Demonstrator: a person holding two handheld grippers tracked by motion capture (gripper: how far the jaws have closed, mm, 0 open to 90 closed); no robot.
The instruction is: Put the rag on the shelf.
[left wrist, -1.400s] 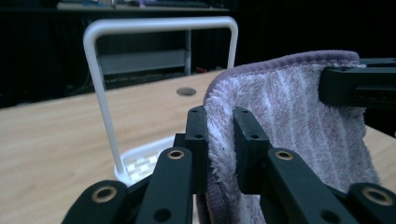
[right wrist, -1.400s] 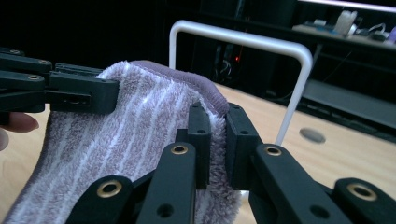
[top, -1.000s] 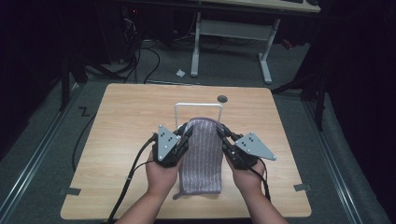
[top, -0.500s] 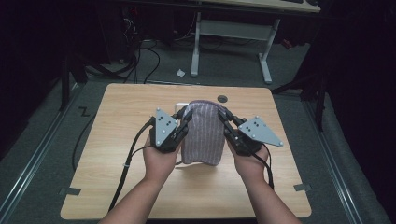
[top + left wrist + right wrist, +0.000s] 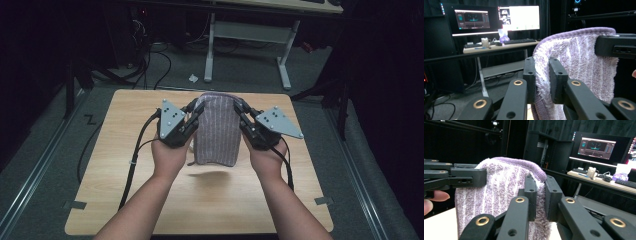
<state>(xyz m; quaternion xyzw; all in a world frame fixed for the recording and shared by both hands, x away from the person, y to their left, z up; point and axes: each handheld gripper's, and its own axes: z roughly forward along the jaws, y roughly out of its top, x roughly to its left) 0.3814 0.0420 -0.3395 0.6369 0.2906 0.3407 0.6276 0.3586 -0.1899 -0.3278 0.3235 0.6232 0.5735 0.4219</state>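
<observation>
Hanging between the two tongs, a purple striped towel [image 5: 216,131] is held up above the wooden counter [image 5: 125,165], with its lower edge free and a soft shadow on the wood under it. The left tongs [image 5: 192,112] are closed on the towel's left edge near the top; in the left gripper view [image 5: 541,80] the terry cloth is pressed between the two black jaws. The right tongs [image 5: 241,114] are closed on the opposite edge, and in the right gripper view [image 5: 537,197] the purple hem passes between the jaws. Each gripper carries a grey three-cornered plate, and a black cable [image 5: 135,160] trails from the left one down across the counter and over its front edge.

Beyond the counter stands a white desk frame [image 5: 247,42] on the grey floor, with loose cables [image 5: 150,60] and a small white scrap [image 5: 193,78] lying near it. In the gripper views, further off, a long desk [image 5: 499,47] carries lit monitors [image 5: 519,17], a keyboard [image 5: 519,41] and some small items. Two strips of tape [image 5: 324,201] are on the floor at the counter's near corners.
</observation>
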